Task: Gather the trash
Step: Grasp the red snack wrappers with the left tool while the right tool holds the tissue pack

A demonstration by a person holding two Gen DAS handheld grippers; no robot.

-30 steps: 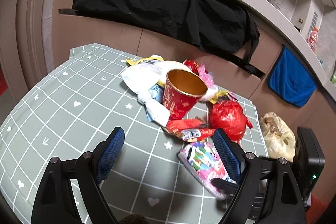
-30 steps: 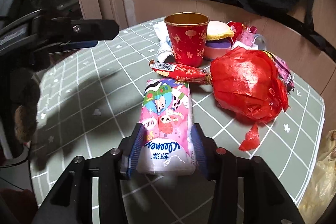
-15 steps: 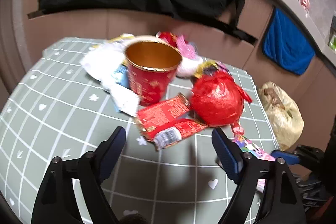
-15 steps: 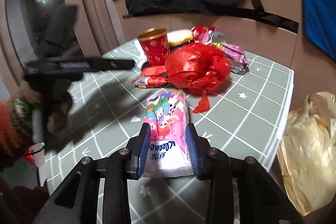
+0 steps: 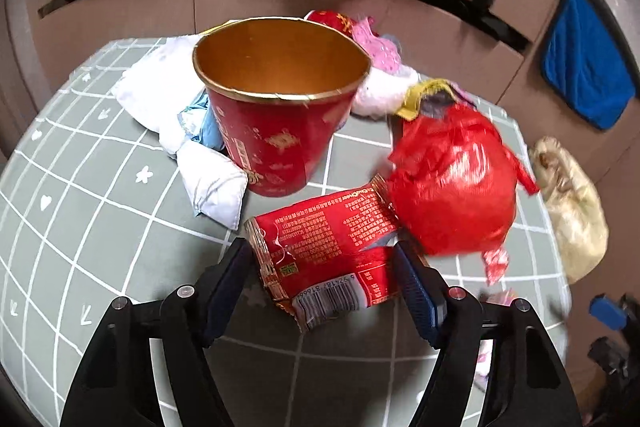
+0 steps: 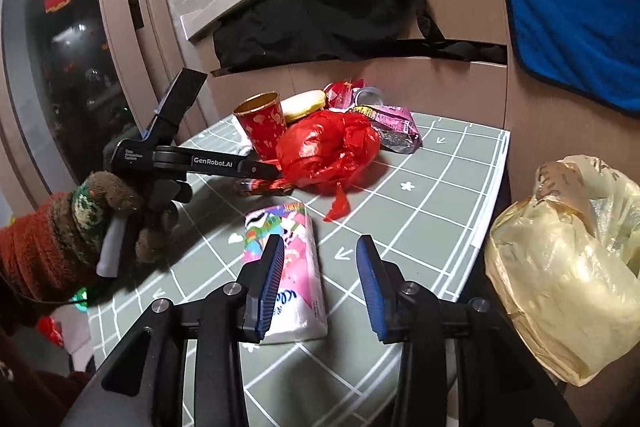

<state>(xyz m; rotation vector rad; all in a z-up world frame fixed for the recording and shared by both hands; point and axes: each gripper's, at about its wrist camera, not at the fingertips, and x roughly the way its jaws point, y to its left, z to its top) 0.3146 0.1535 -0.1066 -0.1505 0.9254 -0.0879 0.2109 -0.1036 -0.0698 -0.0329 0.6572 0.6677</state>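
Taking the red paper cup point(image 5: 276, 107) as my landmark; it is standing upright and empty on the grey checked table point(image 5: 80, 227), and almost all the trash is lying loose around it, so by my reckoning the collecting is barely begun. My left gripper point(image 5: 324, 283) is straddling the red snack wrapper point(image 5: 320, 251), which is lying in front of the cup; my jaws are closing from wide, the wrapper between them, the pads not yet pressing as far as I can see. To the right of the cup the crumpled red plastic bag point(image 5: 452, 183) is sitting against the wrapper's end; to the left white tissue wads point(image 5: 212, 183) are touching the cup's base; behind it pink and yellow packets point(image 5: 376, 47) are piling up, partly hidden by the rim. My right gripper point(image 6: 320, 279) is opening well in front of the cup near the table's edge; the pink tissue pack point(image 6: 288, 267) is lying on the table, beside my left pad and not held. Beyond the table's edge, right of the cup, a yellowish plastic bag point(image 6: 560, 267) is standing, probably where the trash is going; I cannot tell whether any collected piece is inside. What is lying under the red bag is hidden; a gloved hand point(image 6: 116, 215) is holding the left tool.
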